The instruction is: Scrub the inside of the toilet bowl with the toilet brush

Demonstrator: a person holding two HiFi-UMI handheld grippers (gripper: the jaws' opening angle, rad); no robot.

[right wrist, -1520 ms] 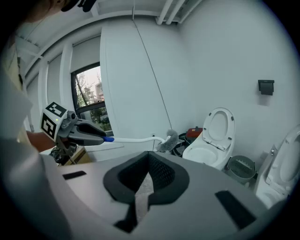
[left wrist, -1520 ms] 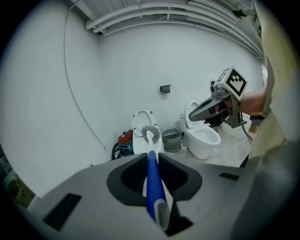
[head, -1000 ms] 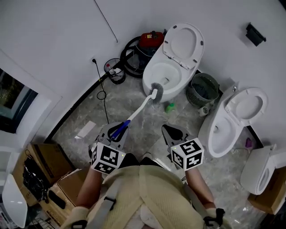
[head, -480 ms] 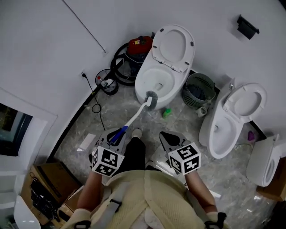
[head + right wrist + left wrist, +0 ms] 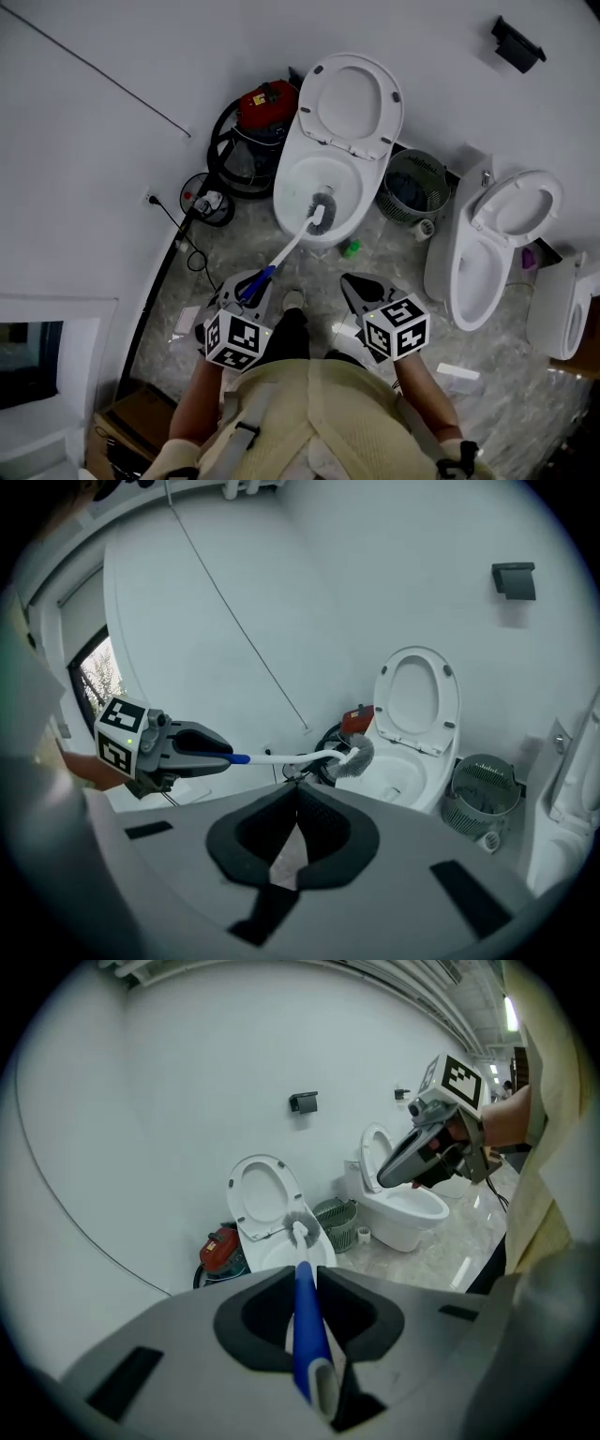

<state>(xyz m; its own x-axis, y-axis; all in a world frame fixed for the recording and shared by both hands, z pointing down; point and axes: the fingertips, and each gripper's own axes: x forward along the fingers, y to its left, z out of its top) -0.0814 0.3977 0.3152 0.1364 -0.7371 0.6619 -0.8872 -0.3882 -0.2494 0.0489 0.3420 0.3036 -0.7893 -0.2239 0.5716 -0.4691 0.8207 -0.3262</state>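
Observation:
A white toilet (image 5: 319, 183) stands against the wall with its lid up. My left gripper (image 5: 253, 281) is shut on the blue grip of the toilet brush (image 5: 286, 248). The white shaft slants up to the grey bristle head (image 5: 320, 210), which sits over the front inside of the bowl. In the left gripper view the blue handle (image 5: 305, 1321) runs out between the jaws to the brush head (image 5: 298, 1226) before the toilet (image 5: 267, 1199). My right gripper (image 5: 351, 284) hangs shut and empty to the right, apart from the brush; its closed jaws (image 5: 298, 797) point toward the bowl (image 5: 398, 772).
A green mesh bin (image 5: 413, 192) stands right of the toilet, and a second open toilet (image 5: 497, 248) beyond it. A red vacuum with black hose (image 5: 253, 117) sits at the left. A small green bottle (image 5: 352, 248) lies on the floor before the bowl. A cable (image 5: 192, 253) runs along the wall.
The person has stepped closer to the toilet. The brush head has moved from outside the front rim to over the inside of the bowl. The right gripper stays shut.

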